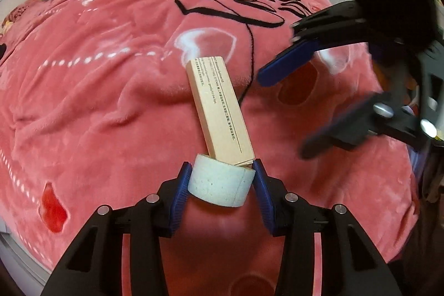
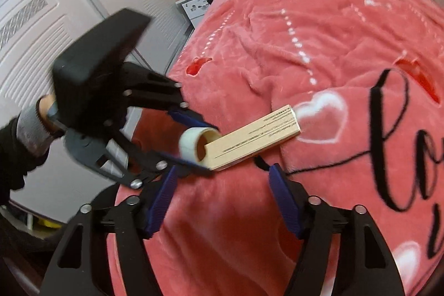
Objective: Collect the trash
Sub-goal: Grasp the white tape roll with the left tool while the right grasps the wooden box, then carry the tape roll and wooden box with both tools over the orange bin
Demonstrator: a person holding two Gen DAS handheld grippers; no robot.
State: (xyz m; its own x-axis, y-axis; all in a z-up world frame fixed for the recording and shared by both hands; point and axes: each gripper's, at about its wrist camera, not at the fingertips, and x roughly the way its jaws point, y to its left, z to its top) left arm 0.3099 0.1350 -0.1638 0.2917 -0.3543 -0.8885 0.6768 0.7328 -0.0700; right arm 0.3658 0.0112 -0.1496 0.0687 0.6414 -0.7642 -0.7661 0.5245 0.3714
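Left gripper [image 1: 222, 179] is pinching a pale tape roll [image 1: 220, 181] from both sides, blue pads [image 1: 181, 185] pressing on its wall. No earlier look, so only the grip itself is readable. The roll is sitting on the pink bed blanket [image 1: 97, 107], touching the near end of a tan cardboard box [image 1: 219, 108].

Left wrist view is showing the box from its near end: long axis running away from the left gripper, far end tilting a little left, printed face up. It is also showing the right gripper [image 1: 280, 113] off to the right, blurred, fingers spread, nothing between them.

Right wrist view is giving what the left one cannot: the roll's open brown core [image 2: 204, 147] facing the camera, so the roll is lying on its side, and a hand [image 2: 45, 113] in a grey cuff and dark sleeve gripping the left gripper's handle. Here the box [image 2: 255, 140] is lying across the frame, long axis running lower left to upper right, far end beside a white heart print [image 2: 322, 118].

Right gripper [image 2: 220, 176] is spread wide, empty, hovering near the box's near end, apart from it. White wardrobe doors [image 2: 41, 27] are showing behind.
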